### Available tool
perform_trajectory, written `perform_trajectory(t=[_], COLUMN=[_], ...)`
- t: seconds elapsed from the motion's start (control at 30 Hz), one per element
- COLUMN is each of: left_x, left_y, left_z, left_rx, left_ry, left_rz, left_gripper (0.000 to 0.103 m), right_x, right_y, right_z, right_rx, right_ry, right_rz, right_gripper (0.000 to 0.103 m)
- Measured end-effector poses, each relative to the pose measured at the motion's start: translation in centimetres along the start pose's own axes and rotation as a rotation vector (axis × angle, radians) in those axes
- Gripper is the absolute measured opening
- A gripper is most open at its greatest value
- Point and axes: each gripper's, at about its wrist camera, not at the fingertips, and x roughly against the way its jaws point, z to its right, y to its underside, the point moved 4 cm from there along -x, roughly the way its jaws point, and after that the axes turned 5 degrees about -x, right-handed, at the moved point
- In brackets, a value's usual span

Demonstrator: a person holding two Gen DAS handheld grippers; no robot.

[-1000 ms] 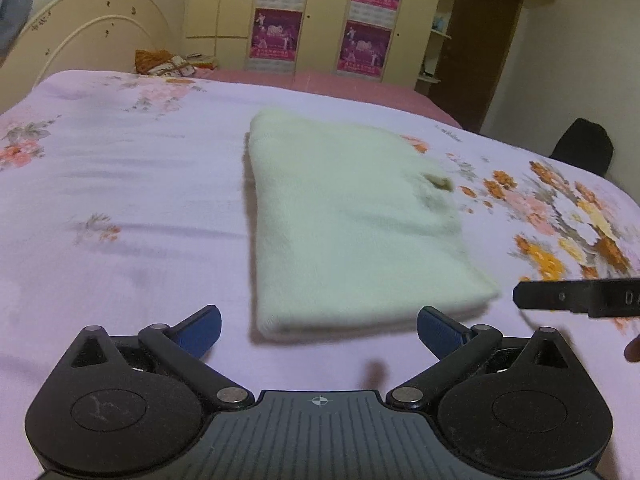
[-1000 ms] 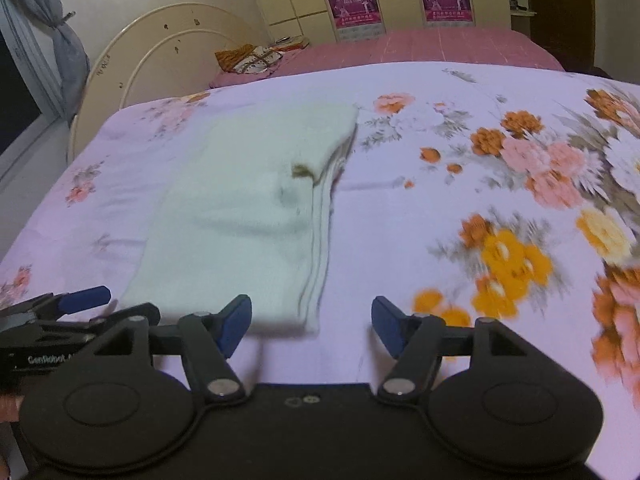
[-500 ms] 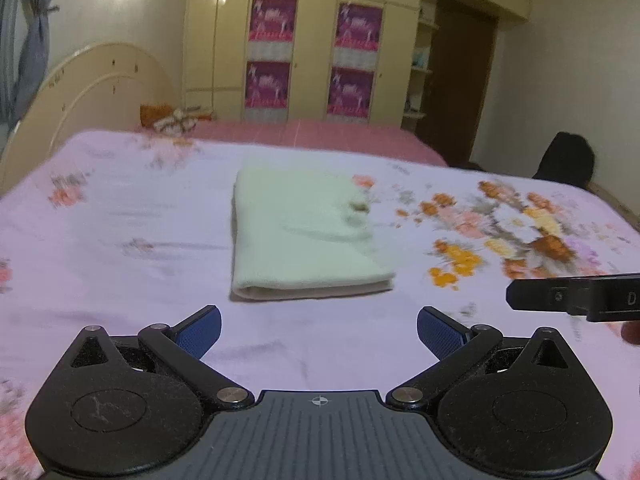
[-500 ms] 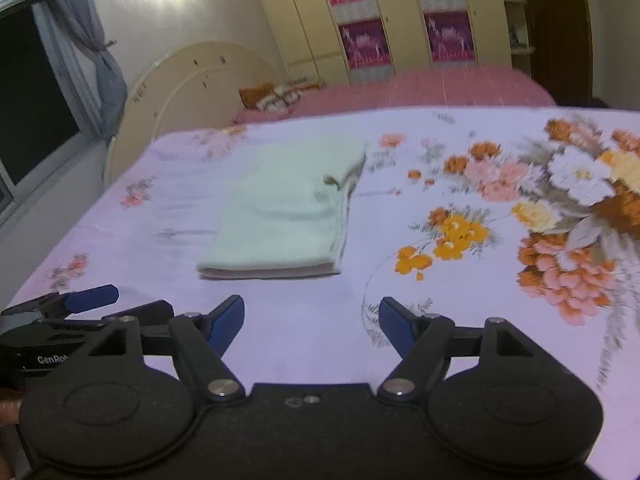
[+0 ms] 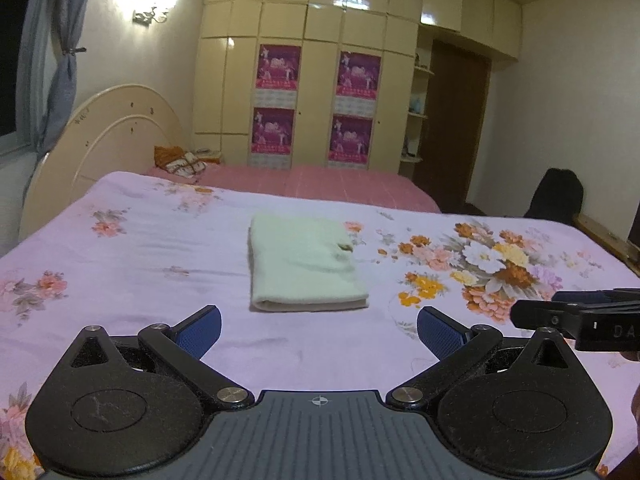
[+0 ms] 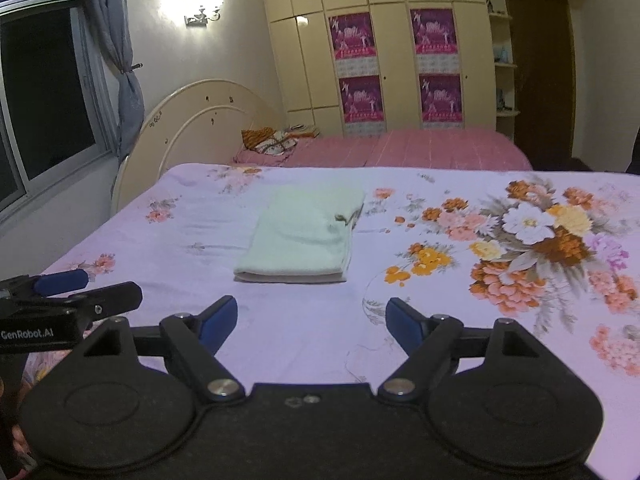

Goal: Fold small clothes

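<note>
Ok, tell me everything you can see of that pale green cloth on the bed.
The pale green folded cloth looks soft and fuzzy, like fleece or terry. It lies flat as a neat rectangle of stacked layers, whose edges show along the near side and the right side. A small dark mark, maybe a tag or hole, sits near its far right corner. It rests on the lilac floral bedsheet. Neither tool touches it.

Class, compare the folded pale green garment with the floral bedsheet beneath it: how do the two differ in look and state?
The folded garment is plain pale green; the bedsheet is lilac with printed flowers. The garment is doubled into a compact layered rectangle; the bedsheet lies spread in one layer. Both are soft cloth, and neither is held by a gripper.
</note>
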Motion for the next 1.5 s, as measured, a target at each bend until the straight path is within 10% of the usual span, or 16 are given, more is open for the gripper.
perform_trajectory(t=[1.5], left_x=[3.2], left_y=[-1.6], left_z=[2.4], left_rx=[-0.042], left_ry=[-0.003], left_rz=[0.086], left_gripper=[0.103], right_x=[3.3], right_y=[-1.4], right_z=[-0.6], right_rx=[-0.001], right_ry=[0.004], right_rz=[0.1], right_gripper=[0.082])
